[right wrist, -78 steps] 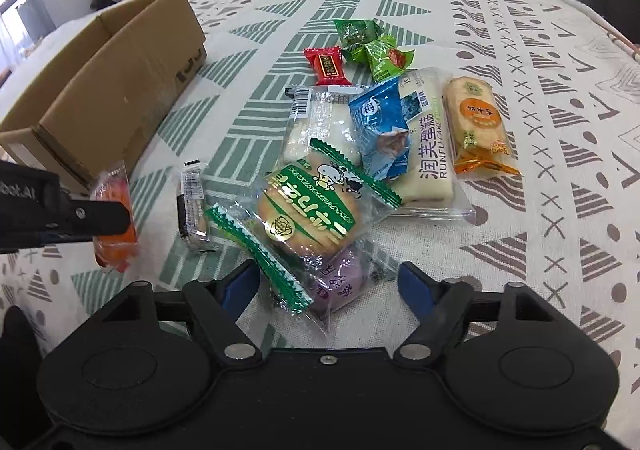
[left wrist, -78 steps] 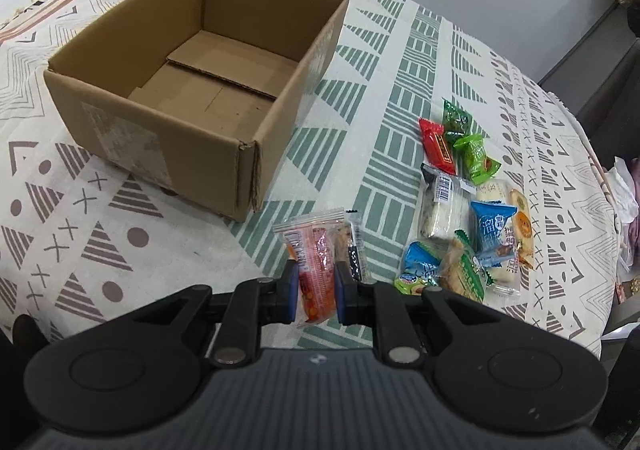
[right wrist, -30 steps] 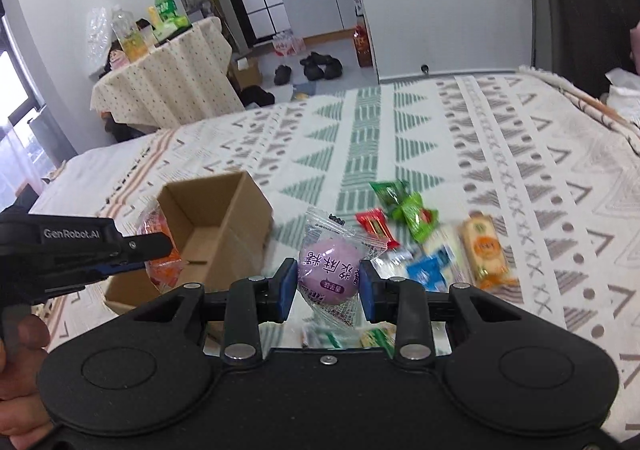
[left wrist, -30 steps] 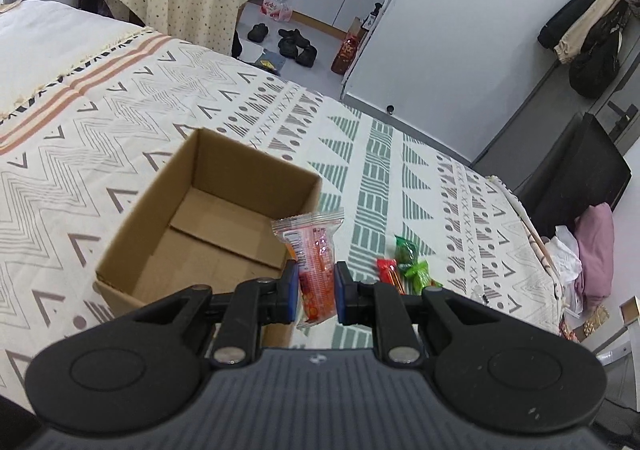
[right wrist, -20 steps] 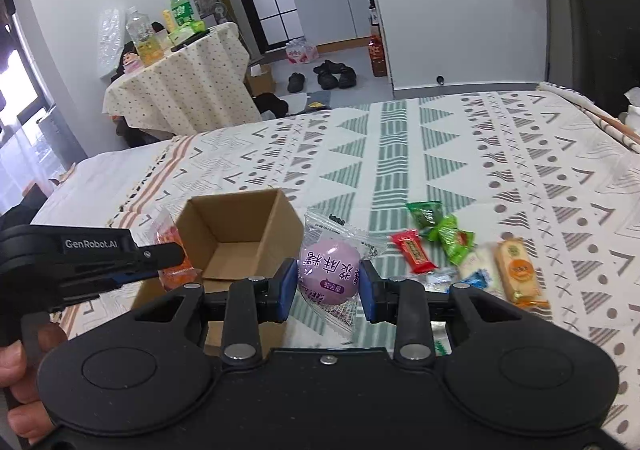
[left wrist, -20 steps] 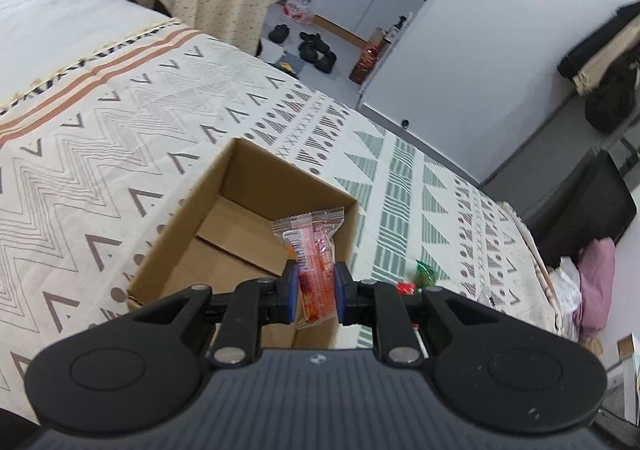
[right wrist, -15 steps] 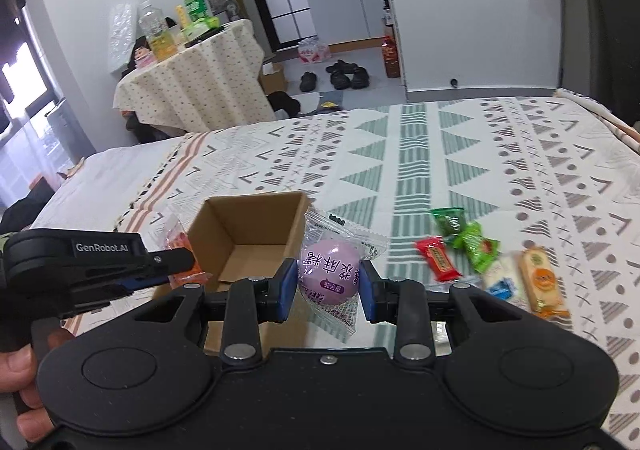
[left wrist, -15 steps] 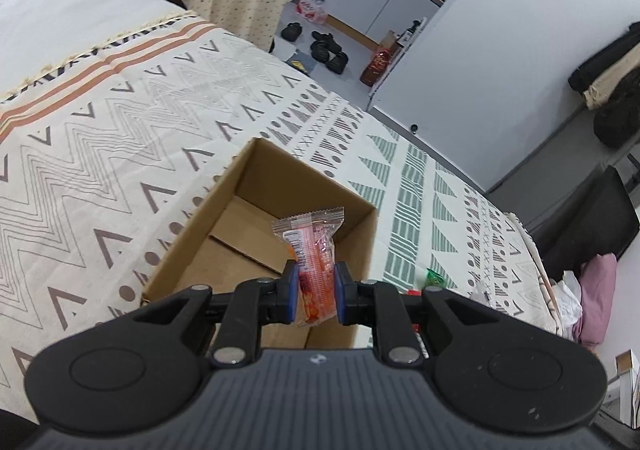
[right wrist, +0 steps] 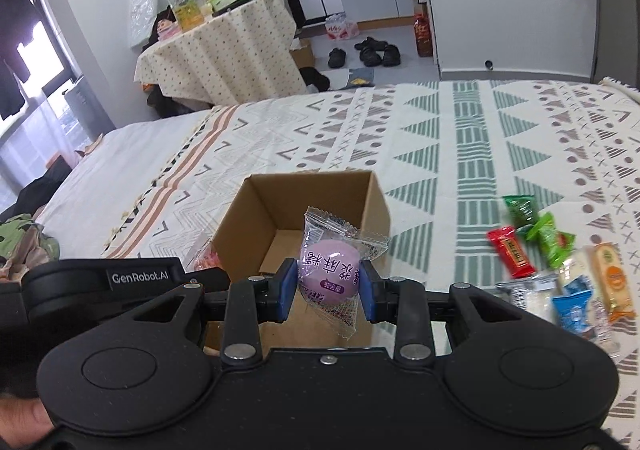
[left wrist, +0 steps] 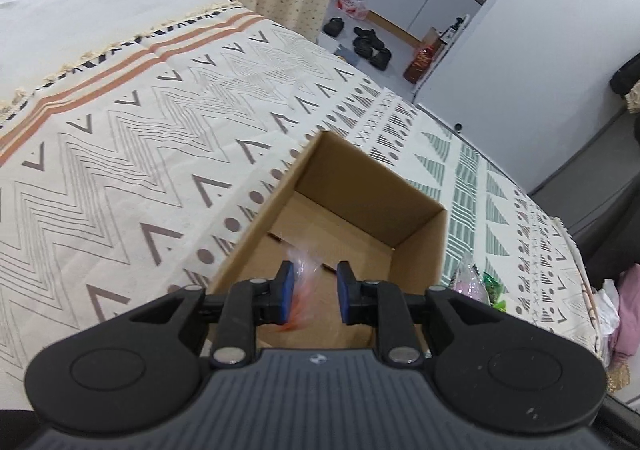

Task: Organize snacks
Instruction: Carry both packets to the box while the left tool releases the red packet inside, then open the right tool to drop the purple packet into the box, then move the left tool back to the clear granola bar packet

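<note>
The left gripper (left wrist: 313, 292) hangs over the cardboard box (left wrist: 416, 254), jaws parted; the orange snack packet (left wrist: 298, 300), blurred, sits loose between its pads. The right gripper (right wrist: 329, 290) is clamped on the purple snack packet (right wrist: 330, 274) above the box's near rim. Remaining snacks (right wrist: 540, 250) lie at 3 o'clock from the box.

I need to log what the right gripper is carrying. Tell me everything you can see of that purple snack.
The purple snack is a round, pale purple ball sealed in a clear crinkly plastic wrapper with printed purple characters and sawtooth-cut ends. The right gripper is shut on it, a blue pad pressing each side; nothing else touches it. It is held upright in the air, one wrapper end fanning up, the other hanging below. Behind it stands the open cardboard box on the patterned cloth.
</note>
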{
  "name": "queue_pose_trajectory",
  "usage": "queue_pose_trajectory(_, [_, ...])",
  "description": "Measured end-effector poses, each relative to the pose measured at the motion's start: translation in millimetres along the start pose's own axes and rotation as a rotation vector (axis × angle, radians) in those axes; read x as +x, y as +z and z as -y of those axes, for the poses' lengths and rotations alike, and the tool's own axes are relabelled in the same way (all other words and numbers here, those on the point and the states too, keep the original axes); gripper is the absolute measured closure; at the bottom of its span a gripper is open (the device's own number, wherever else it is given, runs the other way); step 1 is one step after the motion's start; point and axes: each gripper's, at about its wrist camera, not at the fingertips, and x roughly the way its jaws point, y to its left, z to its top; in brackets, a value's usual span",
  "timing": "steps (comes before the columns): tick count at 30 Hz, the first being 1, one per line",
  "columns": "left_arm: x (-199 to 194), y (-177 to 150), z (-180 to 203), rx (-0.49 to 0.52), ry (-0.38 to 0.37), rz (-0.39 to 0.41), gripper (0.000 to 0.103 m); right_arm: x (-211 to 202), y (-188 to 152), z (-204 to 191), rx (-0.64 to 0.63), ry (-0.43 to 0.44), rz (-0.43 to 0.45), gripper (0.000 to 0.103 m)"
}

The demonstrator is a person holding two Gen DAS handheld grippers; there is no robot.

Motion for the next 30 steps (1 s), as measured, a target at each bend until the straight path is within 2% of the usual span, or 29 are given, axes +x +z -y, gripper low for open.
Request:
queue_pose_trajectory(2, [-1,1,-2,-0.006,0.004,0.002,0.079,6,0,-3,0.001,0.005,-0.011,0.071])
queue_pose_trajectory(6, [0,3,-3,-0.027,0.013,-0.001,0.057,14,-1,-10,-0.005,0.031,-0.03,0.067])
queue_pose_trajectory(11, [-2,2,-1,-0.038,0.01,-0.005,0.041,13,-1,-6,0.006,0.031,-0.039,0.05])
queue_pose_trajectory(14, [-3,-1,5,-0.015,-0.004,-0.015,0.031,4,-2,1,0.013,0.021,-0.026,0.044])
queue_pose_trajectory(18, [-6,-8,19,0.028,-0.014,-0.023,0.023,-10,-4,17,0.031,-0.012,-0.019,0.04])
queue_pose_trajectory(20, [-8,-12,25,0.045,-0.019,-0.026,0.021,-16,-6,25,0.038,-0.033,-0.013,0.032])
queue_pose_trajectory(30, [-19,-31,54,0.061,-0.059,-0.05,0.019,-54,-25,67,0.062,-0.116,0.02,0.021])
